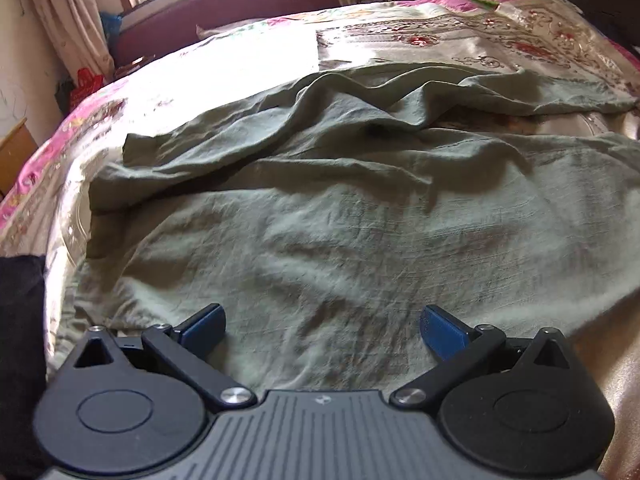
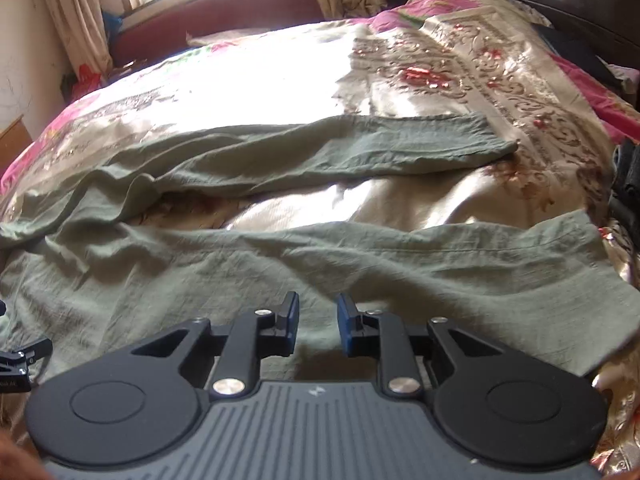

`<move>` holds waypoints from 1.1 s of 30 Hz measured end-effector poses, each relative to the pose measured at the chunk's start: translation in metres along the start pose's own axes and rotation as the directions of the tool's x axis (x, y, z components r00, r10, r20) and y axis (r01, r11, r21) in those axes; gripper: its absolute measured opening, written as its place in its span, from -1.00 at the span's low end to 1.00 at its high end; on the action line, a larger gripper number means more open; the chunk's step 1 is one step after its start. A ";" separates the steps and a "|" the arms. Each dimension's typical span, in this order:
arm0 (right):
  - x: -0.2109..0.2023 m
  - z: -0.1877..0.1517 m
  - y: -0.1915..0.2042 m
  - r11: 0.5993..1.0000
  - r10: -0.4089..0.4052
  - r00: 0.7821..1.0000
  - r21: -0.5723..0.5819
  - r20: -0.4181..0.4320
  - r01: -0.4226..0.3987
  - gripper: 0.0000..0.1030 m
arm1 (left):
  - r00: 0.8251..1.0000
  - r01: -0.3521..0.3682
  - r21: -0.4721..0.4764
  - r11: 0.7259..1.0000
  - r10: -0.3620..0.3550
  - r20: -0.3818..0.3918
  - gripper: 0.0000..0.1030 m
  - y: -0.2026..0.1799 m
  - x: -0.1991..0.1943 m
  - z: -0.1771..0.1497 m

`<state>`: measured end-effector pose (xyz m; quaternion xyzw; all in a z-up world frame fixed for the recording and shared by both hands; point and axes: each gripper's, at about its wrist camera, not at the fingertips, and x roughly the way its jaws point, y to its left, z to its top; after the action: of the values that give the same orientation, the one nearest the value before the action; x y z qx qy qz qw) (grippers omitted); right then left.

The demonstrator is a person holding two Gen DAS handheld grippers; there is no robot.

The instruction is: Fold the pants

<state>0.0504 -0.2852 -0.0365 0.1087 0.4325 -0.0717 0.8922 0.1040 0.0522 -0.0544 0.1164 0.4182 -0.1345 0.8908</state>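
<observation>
My two matching black grippers

My left gripper (image 1: pixel 322 330) and right gripper (image 2: pixel 318 326) each have blue finger pads, black linkage arms, silver pivot screws, round black discs and a ribbed grey body with a small logo.

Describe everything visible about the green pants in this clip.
The pants are grey-green, thin, crinkled woven cloth, lying unfolded and wrinkled on the floral satin bedspread. Both legs run rightward, split apart with bedspread showing between them; the far leg ends in a stitched hem. Both the left gripper and right gripper hover open above the cloth, gripping nothing.
</observation>
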 end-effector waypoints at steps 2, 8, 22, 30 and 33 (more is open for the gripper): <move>0.001 -0.003 0.004 1.000 -0.013 1.000 -0.021 -0.017 0.013 -0.56 | 0.999 0.047 -0.088 0.995 -0.049 -0.022 1.00 0.019 -0.004 -0.004; -0.027 0.012 0.021 0.990 0.034 0.999 -0.139 0.040 -0.028 -0.48 | 0.999 0.000 -0.075 0.997 0.004 0.051 1.00 0.042 -0.035 0.010; 0.075 0.103 0.139 0.885 0.237 0.971 -0.411 -0.003 -0.218 -0.38 | 0.995 -0.027 -0.127 0.992 0.038 0.089 1.00 0.168 0.024 0.115; 0.105 0.141 0.205 0.762 0.283 0.958 -0.598 -0.038 -0.249 -0.38 | 0.995 0.069 -0.094 0.993 -0.075 -0.061 0.43 0.192 0.082 0.141; 0.116 0.151 0.222 0.732 0.289 0.955 -0.626 -0.073 -0.269 -0.38 | 0.992 0.096 -0.112 0.989 -0.104 -0.073 0.43 0.197 0.094 0.151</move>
<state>0.2857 -0.1129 -0.0072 -0.1333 0.3967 0.2101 0.8836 0.3358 0.1749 -0.0145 0.0522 0.4650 -0.1516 0.8707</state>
